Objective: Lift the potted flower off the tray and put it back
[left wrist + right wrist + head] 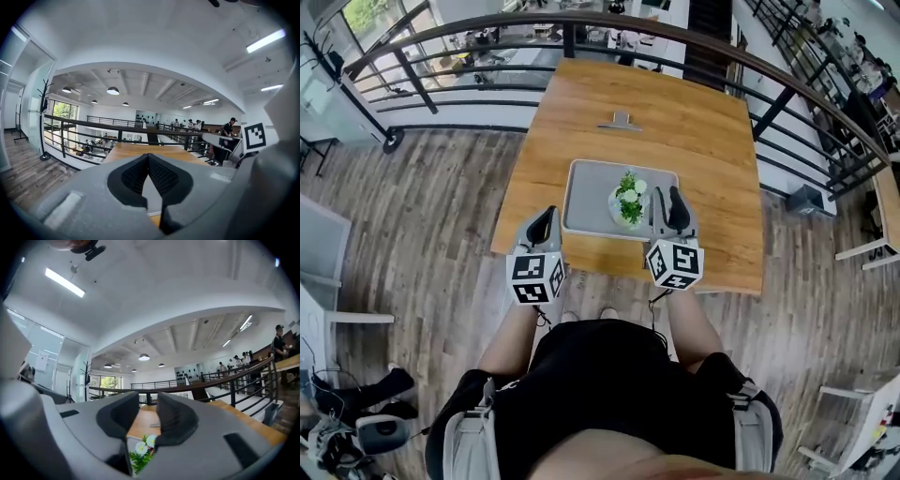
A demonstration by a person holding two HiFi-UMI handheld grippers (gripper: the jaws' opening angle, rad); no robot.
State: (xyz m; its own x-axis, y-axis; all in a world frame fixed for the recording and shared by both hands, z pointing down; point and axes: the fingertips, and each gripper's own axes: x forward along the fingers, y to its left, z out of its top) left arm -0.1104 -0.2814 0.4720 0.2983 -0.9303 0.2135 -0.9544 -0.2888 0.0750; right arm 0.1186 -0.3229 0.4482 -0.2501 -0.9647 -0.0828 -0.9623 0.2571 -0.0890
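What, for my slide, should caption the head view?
Potted flower on a tray, left hand-held gripper and right hand-held gripper flanking it.

Your bench (694, 122) was orange-brown wood, and the tray (586, 187) plain grey. The potted flower (628, 199) showed white blooms over green leaves. Your left tool (549, 214) and right tool (667, 195) were grey and black, with black-and-white square markers.

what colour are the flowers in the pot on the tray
White, with green leaves; the potted flower shows best in the head view.
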